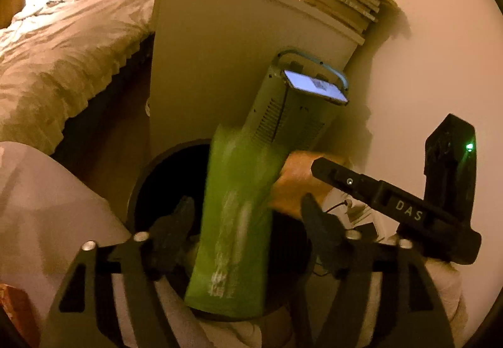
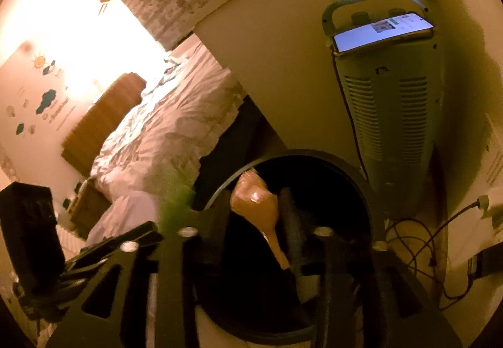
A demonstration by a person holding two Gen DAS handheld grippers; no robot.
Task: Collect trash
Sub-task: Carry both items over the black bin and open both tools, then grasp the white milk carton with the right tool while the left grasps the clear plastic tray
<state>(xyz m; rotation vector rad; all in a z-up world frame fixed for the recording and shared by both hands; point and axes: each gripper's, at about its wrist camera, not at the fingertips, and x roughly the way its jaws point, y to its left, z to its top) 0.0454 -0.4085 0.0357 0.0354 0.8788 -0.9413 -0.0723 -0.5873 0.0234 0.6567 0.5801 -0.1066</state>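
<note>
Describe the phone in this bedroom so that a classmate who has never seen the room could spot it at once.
Start at the white cabinet beside the bed. Against its side stands a tall pale green appliance with slatted vents and a carry handle, just behind the round black bin. The phone lies flat on top of it, under the handle, and its lit screen is the only glowing surface there.

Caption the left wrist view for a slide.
Left claw open, green packet between its fingers, over the dark round bin beside a tower heater.
</note>
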